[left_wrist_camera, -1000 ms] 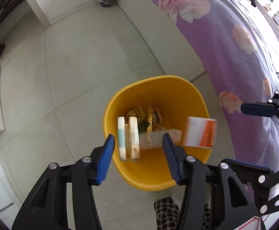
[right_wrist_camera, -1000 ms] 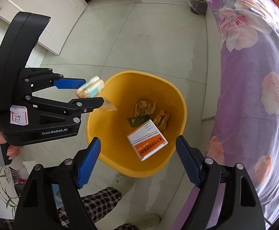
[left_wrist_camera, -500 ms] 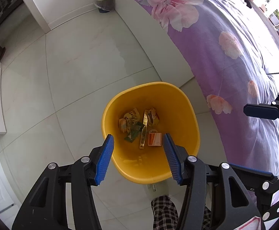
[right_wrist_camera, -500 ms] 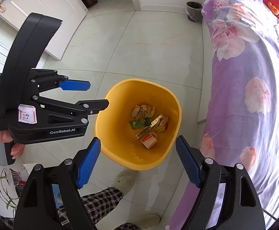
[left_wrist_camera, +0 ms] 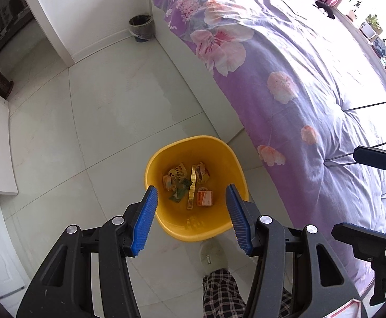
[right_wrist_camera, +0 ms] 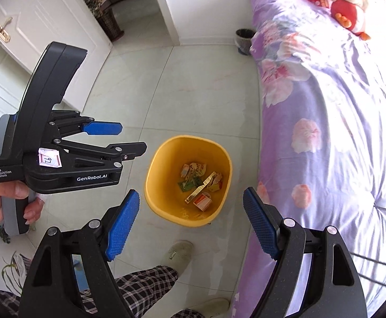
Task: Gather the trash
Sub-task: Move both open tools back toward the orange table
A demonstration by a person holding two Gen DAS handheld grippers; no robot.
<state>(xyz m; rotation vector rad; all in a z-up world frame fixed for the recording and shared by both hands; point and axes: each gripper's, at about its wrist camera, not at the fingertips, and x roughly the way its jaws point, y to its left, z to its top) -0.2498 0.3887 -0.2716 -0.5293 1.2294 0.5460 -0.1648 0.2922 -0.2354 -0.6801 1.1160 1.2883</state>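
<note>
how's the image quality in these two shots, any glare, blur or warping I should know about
Left wrist view: sharp on the yellow bin, strong fisheye bending of the floor tiles, window light blowing out the bed cover at upper right. Right wrist view: also crisp, dark vignette in the corners, bed cover washed white along the right edge, stuffed toy stretched near the rim.

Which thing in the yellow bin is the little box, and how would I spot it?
Find the purple flowered bed; beside it on the tiled floor stands the yellow bin. At its bottom, among crumpled yellow wrappers, lies the little box. It alone is flat-sided, white and orange.
</note>
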